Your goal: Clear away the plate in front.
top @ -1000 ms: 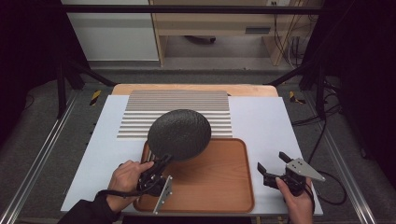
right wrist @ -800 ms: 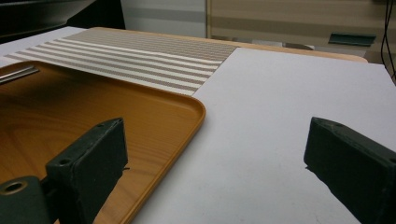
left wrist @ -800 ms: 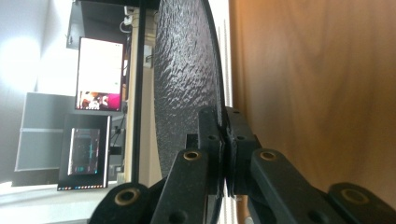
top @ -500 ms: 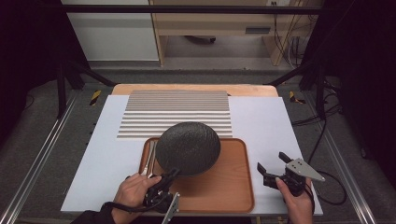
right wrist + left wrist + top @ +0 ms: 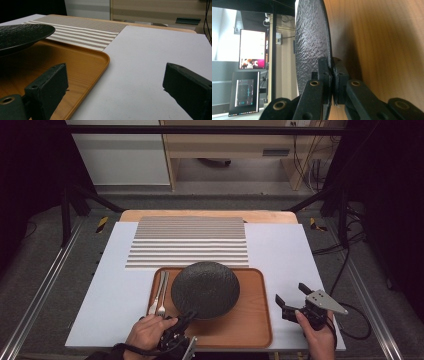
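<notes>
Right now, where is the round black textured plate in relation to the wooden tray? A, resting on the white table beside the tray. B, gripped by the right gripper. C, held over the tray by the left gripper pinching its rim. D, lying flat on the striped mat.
C: the left gripper has its jaws shut on the near rim of the round black textured plate, which sits above the wooden tray; the right gripper view shows a gap under it.
</notes>
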Action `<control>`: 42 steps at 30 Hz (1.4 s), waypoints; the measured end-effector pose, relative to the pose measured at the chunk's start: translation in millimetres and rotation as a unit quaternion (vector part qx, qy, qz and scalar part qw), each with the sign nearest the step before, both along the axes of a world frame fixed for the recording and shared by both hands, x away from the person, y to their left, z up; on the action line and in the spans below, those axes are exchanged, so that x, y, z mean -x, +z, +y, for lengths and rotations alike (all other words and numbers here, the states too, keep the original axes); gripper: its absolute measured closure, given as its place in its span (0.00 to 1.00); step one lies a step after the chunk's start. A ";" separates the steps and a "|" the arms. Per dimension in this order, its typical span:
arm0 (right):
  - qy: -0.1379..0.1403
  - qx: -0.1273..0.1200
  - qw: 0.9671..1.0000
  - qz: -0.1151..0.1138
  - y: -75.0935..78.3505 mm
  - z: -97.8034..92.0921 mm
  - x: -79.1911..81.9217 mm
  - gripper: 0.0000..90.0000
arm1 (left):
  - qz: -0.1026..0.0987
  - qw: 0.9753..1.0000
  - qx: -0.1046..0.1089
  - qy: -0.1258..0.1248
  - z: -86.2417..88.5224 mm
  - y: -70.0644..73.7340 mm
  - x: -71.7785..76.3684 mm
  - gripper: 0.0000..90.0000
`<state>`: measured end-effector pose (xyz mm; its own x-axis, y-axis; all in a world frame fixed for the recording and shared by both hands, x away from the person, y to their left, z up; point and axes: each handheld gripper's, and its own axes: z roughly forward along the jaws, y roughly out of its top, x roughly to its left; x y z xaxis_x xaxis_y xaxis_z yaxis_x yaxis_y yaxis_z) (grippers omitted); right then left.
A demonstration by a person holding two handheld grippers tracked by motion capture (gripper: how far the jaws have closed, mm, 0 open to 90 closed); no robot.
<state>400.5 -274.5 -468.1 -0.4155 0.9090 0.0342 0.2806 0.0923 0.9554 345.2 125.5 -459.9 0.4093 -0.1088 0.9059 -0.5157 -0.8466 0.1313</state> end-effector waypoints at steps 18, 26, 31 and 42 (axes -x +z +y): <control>0.001 0.002 1.000 0.001 -0.5 0.5 -0.2 0.07 | 0.017 1.000 -0.011 0.003 3.6 -11.3 -0.8 0.97; 0.001 0.004 1.000 0.002 -0.6 0.7 -0.4 0.07 | 0.025 1.000 -0.016 0.010 6.5 -13.8 -3.0 0.97; 0.000 0.004 1.000 0.002 -0.6 0.5 -0.3 0.07 | 0.027 0.999 -0.021 0.012 7.0 -15.1 -3.8 0.97; 0.000 0.005 1.000 0.002 -0.6 0.6 -0.2 0.07 | 0.035 0.999 -0.025 0.017 6.0 -17.4 -4.2 0.97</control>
